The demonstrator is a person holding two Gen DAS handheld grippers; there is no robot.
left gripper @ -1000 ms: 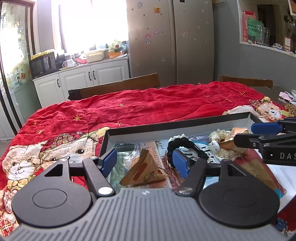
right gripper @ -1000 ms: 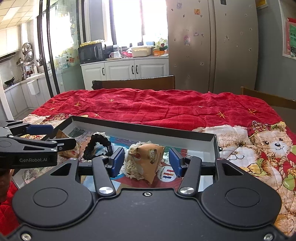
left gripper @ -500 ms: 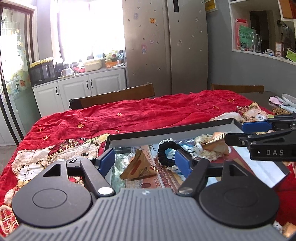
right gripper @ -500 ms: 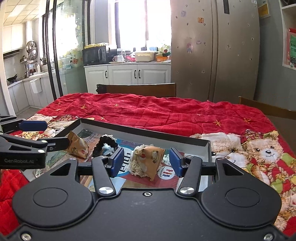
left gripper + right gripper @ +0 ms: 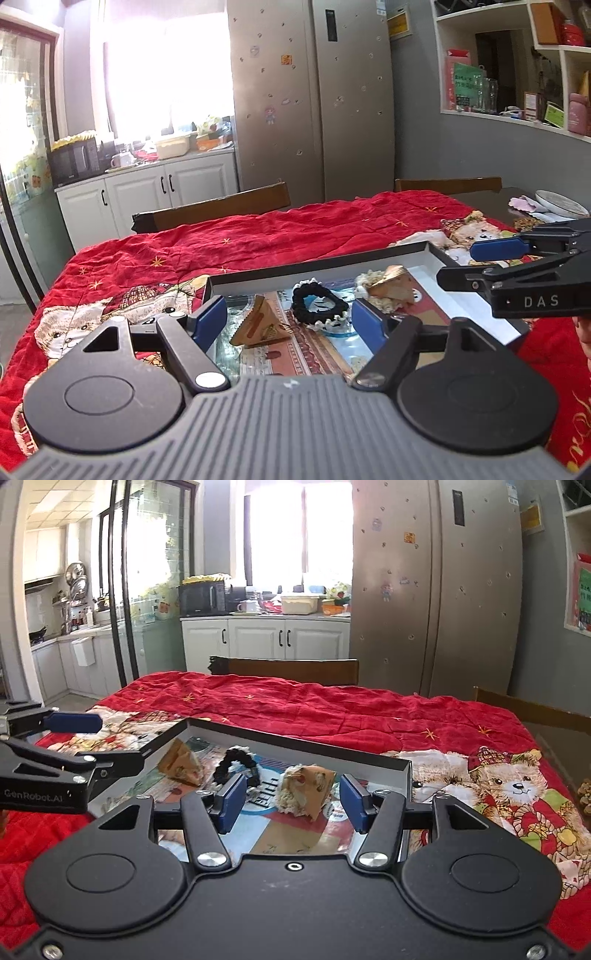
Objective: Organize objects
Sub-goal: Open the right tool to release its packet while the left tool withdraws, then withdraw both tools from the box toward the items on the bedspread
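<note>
A shallow black-rimmed tray [image 5: 325,261] [image 5: 303,743] lies on the red blanket. In it are a brown triangular packet [image 5: 258,325] [image 5: 181,764], a black scrunchie [image 5: 317,306] [image 5: 236,762], and a second brown packet [image 5: 393,286] [image 5: 314,788] resting on a cream scrunchie [image 5: 364,282]. My left gripper [image 5: 290,323] hovers open over the tray's near left part, the first packet showing beyond its pads, untouched. My right gripper [image 5: 291,803] is open too, above the near right part, with the second packet lying beyond its fingers. Each gripper shows at the edge of the other's view.
The red bear-print blanket [image 5: 332,709] covers the table. Wooden chairs [image 5: 214,210] [image 5: 288,670] stand at the far side, one more at the right [image 5: 532,709]. A plate [image 5: 559,203] and small items sit on the bare table end at the right. Fridge and cabinets are behind.
Both grippers have drawn back and risen, so the tray and its contents look smaller and farther off. The left jaws stand a little wider. Nothing in the tray has moved.
</note>
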